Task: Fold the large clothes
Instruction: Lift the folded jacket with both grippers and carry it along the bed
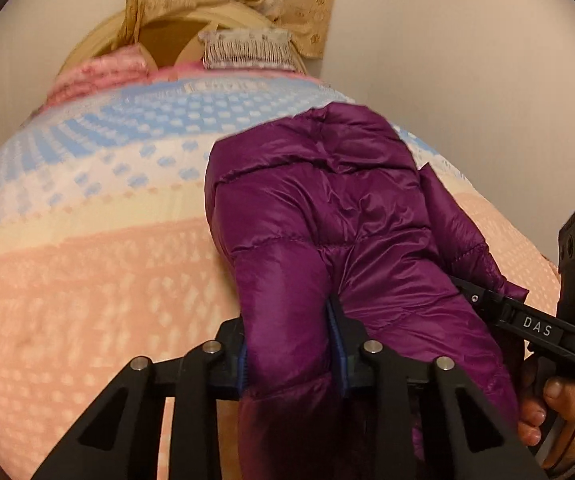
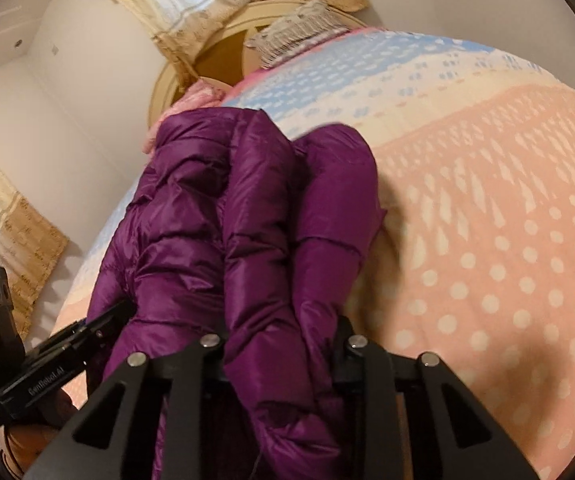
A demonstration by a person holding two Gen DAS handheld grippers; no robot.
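Bedspread, dotted peach and blue, carries the purple jacket stretched ahead of both tools, where the left gripper and the right gripper each pinch its near edge, apparently to lift it for folding.

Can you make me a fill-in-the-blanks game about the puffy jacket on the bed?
1. The puffy jacket is colored ____.
2. The left gripper and the right gripper are both shut on the ____.
3. The jacket lies on a ____ with a dotted blanket.

Missing words: purple; jacket; bed
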